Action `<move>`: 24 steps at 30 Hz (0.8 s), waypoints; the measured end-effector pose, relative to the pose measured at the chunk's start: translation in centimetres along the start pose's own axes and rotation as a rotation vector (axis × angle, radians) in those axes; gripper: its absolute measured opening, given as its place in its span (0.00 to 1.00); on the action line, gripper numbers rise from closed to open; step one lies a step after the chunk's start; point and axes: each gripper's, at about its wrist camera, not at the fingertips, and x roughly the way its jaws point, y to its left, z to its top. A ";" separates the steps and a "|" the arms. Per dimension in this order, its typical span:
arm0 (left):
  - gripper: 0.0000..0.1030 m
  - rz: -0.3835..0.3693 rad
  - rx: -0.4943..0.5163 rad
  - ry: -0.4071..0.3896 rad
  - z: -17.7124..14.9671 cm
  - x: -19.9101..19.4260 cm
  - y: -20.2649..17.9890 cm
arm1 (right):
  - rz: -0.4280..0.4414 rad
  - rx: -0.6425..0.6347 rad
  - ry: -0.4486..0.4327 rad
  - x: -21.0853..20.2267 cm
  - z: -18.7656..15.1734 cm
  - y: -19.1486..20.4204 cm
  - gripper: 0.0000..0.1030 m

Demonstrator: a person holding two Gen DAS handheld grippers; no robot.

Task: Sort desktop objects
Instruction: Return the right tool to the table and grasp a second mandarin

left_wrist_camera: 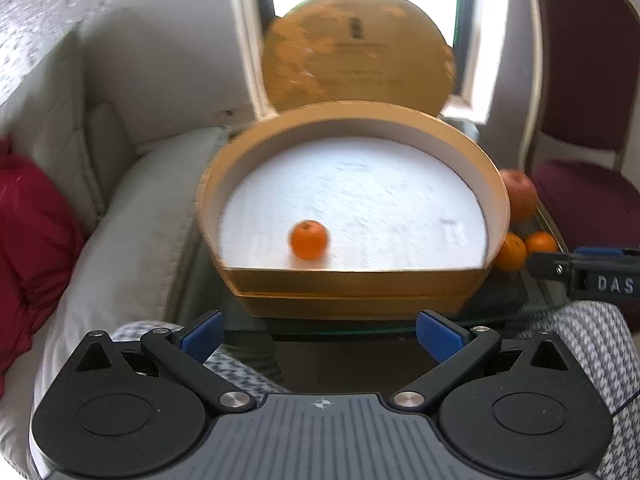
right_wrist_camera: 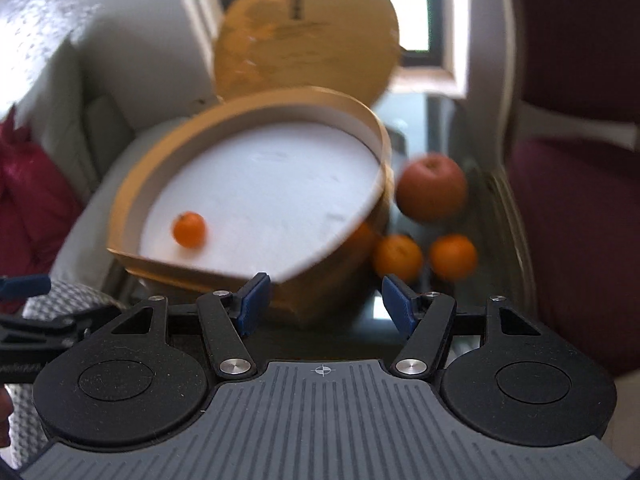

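Observation:
A tan half-round box point(left_wrist_camera: 352, 286) point(right_wrist_camera: 328, 300) with a white floor stands on a glass table. One small orange point(left_wrist_camera: 309, 239) point(right_wrist_camera: 189, 229) lies inside it near the front. Two more oranges point(left_wrist_camera: 512, 252) point(right_wrist_camera: 398, 258) point(right_wrist_camera: 453, 257) and a red apple point(left_wrist_camera: 520, 194) point(right_wrist_camera: 432, 186) sit on the glass to the box's right. My left gripper point(left_wrist_camera: 320, 336) is open just in front of the box, nothing between its fingers. My right gripper point(right_wrist_camera: 326, 304) is open too, its blue pads point(right_wrist_camera: 254, 300) near the box's front right corner.
The box's round lid point(left_wrist_camera: 356, 60) point(right_wrist_camera: 304, 36) leans upright behind it against a window. A white cushion point(left_wrist_camera: 132, 216) and red fabric point(left_wrist_camera: 32, 248) lie left. A maroon chair point(left_wrist_camera: 592, 160) point(right_wrist_camera: 572, 200) stands right. Houndstooth cloth point(left_wrist_camera: 592, 344) is near the table's front edge.

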 end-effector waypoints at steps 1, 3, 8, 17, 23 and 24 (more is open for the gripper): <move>0.99 -0.013 0.017 0.007 -0.1 0.3 -0.6 | -0.009 0.009 0.004 -0.1 -0.3 -0.6 0.65; 0.99 -0.034 0.042 0.023 -0.2 0.6 -1.5 | -0.029 0.033 0.007 0.2 -1.1 -1.6 0.65; 0.99 -0.053 0.087 0.042 -0.5 1.1 -3.0 | -0.067 0.088 -0.002 0.6 -1.8 -3.7 0.64; 0.99 -0.027 0.067 0.077 -0.2 2.8 -2.9 | -0.143 0.055 -0.016 3.9 -0.8 -6.1 0.52; 0.99 -0.020 0.058 0.107 -0.3 3.8 -2.7 | -0.167 0.037 0.021 7.6 0.7 -7.1 0.52; 0.99 -0.020 0.055 0.111 -0.3 3.9 -2.6 | -0.169 0.033 0.028 8.0 0.9 -7.2 0.52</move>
